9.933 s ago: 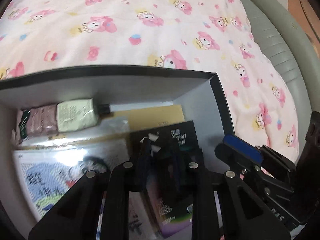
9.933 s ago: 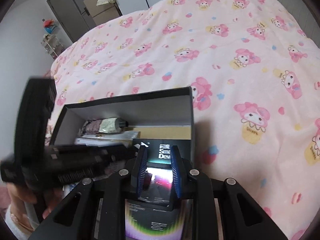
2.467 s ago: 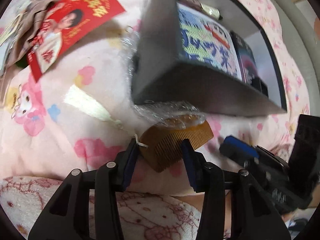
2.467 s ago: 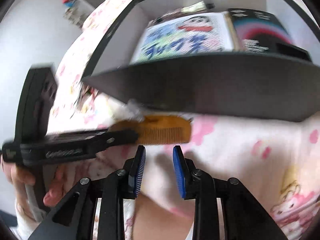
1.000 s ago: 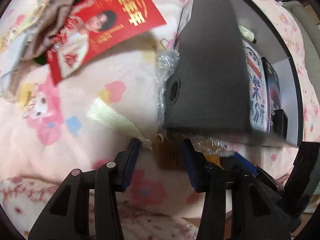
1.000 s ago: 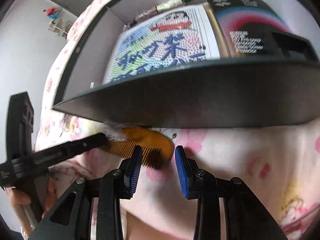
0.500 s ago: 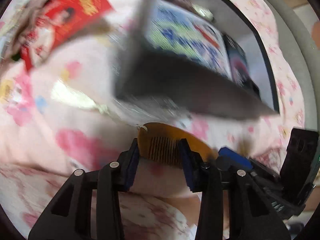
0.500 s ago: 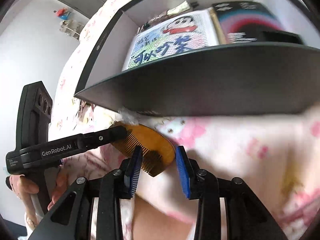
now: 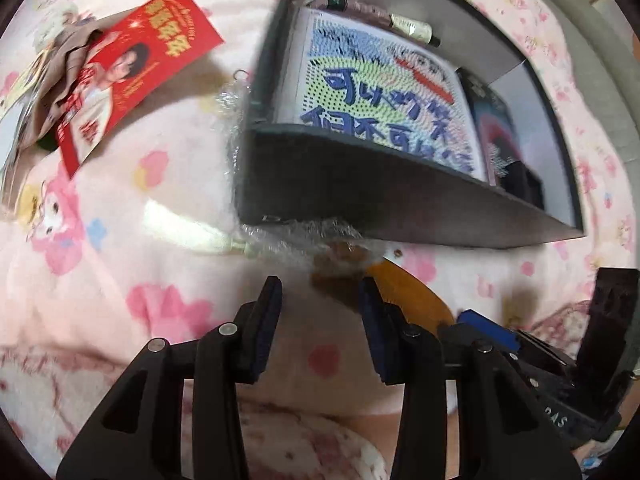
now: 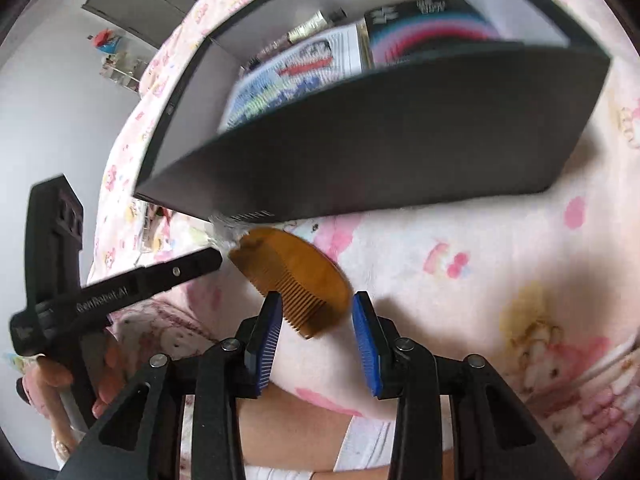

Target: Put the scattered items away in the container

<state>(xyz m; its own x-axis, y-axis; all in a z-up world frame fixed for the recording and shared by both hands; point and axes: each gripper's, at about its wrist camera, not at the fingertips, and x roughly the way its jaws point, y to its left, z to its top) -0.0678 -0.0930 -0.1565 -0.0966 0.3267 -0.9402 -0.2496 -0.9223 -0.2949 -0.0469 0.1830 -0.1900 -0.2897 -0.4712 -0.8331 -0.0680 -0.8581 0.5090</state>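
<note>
A brown wooden comb point(image 10: 294, 276) lies on the pink bedspread just in front of the black box point(image 10: 400, 152). One end of it sits in crinkled clear wrap point(image 9: 308, 236) by the box corner. My right gripper point(image 10: 316, 336) is open, its blue pads either side of the comb's near end. My left gripper point(image 9: 320, 320) is open and empty; the comb point(image 9: 412, 296) shows just right of its right finger. The box point(image 9: 360, 188) holds a cartoon-print pack, a dark booklet and tubes.
A red printed card point(image 9: 132, 76) and crumpled brown packaging point(image 9: 60, 68) lie on the bedspread left of the box. A pale strip point(image 9: 192, 228) lies near the box corner. A grey padded bed edge point(image 9: 592, 40) runs at the far right.
The left gripper has let go of the comb and shifted left. The comb now lies between the right gripper's open pads. Both views have swung relative to the box.
</note>
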